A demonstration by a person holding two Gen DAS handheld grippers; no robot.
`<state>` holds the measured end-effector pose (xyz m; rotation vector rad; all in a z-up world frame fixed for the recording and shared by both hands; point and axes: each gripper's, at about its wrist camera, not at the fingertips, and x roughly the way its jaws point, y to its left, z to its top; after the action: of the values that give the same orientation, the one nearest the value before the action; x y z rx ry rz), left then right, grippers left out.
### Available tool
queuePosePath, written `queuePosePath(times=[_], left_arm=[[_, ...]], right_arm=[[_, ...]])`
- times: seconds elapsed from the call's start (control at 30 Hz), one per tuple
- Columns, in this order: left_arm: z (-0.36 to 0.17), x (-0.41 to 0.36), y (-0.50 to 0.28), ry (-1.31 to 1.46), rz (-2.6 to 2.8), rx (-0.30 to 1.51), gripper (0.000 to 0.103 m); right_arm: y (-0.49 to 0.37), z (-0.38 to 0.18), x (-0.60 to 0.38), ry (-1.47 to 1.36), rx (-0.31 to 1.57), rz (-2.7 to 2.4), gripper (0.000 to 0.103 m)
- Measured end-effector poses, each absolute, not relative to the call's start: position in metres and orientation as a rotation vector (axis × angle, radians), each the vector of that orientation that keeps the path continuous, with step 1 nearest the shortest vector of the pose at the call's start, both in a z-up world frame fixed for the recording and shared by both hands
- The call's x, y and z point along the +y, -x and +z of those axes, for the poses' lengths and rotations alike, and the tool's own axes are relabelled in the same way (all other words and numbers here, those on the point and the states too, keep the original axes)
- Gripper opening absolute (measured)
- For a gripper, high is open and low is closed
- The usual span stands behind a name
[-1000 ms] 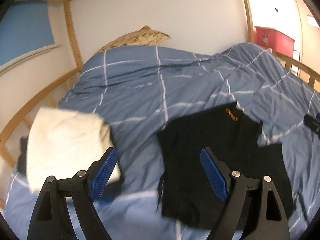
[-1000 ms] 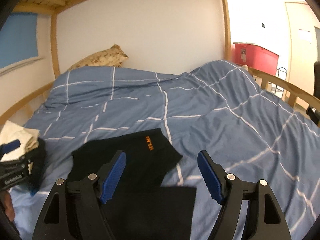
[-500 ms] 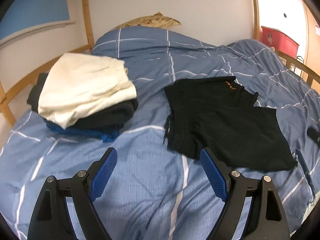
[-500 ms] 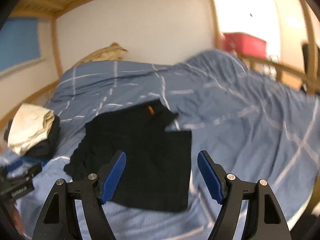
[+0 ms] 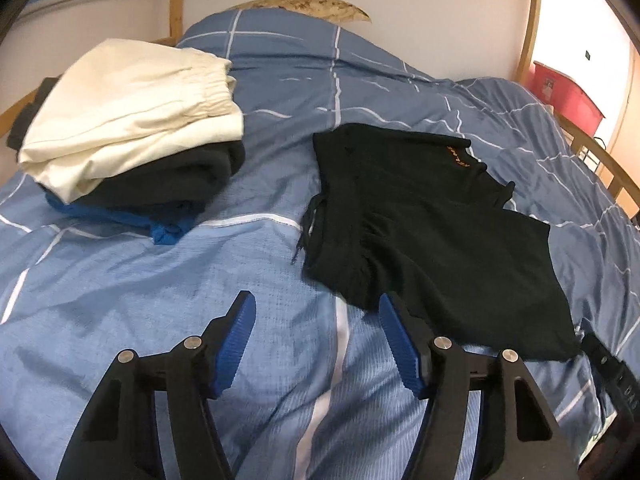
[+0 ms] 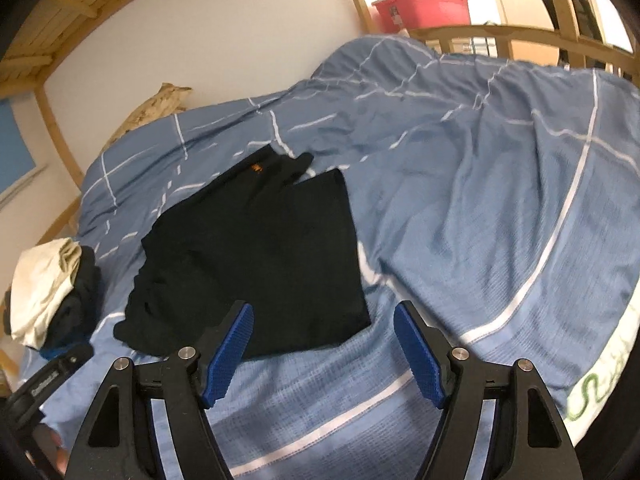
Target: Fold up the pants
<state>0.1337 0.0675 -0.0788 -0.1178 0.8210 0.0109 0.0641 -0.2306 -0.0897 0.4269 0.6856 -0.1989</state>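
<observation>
Black pants [image 5: 420, 216] with a small orange mark lie flat on the blue checked duvet [image 5: 160, 280]. In the right wrist view the pants [image 6: 256, 248] spread out just ahead of my fingers. My left gripper [image 5: 316, 300] hovers over bare duvet by the pants' near left corner. Its jaws are closing with nothing between them, and its right pad reaches the cloth's edge. My right gripper [image 6: 324, 308] hangs above the pants' near right corner. Its jaws are closing a little and are clear of the cloth.
A stack of folded clothes [image 5: 128, 108], cream on top of dark and blue pieces, sits left of the pants. A patterned pillow [image 5: 312, 2] lies at the wall. A wooden bed rail [image 6: 500, 34] and a red bin [image 6: 420, 10] stand at the far side.
Both grippers have dropped lower and drawn back toward the near side of the bed, so more of the pants shows. The left jaws have narrowed. The pants have not moved.
</observation>
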Motion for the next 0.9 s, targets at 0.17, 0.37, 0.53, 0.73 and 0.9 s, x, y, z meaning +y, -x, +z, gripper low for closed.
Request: queuePosePath(times=[0.17, 0.37, 0.53, 0.73, 0.9], left_arm=[[-0.088, 0.067, -0.151, 0.116, 0.004, 0.848, 0.058], [-0.102, 0.062, -0.171, 0.137, -0.012, 0.889, 0.056], [-0.114, 0.055, -0.182, 0.129, -0.020, 0.917, 0.053], [-0.123, 0.049, -0.191, 0.111, -0.012, 0.929, 0.053], [-0.125, 0.047, -0.191, 0.101, -0.009, 0.932, 0.031]], right_arm=[[-0.076, -0.110, -0.228, -0.485, 0.779, -0.175, 0.061], [-0.082, -0.121, -0.224, -0.474, 0.798, -0.184, 0.061], [-0.088, -0.121, -0.227, -0.474, 0.790, -0.199, 0.061], [-0.099, -0.121, -0.233, -0.460, 0.778, -0.225, 0.056], [-0.102, -0.124, -0.240, -0.460, 0.780, -0.242, 0.044]])
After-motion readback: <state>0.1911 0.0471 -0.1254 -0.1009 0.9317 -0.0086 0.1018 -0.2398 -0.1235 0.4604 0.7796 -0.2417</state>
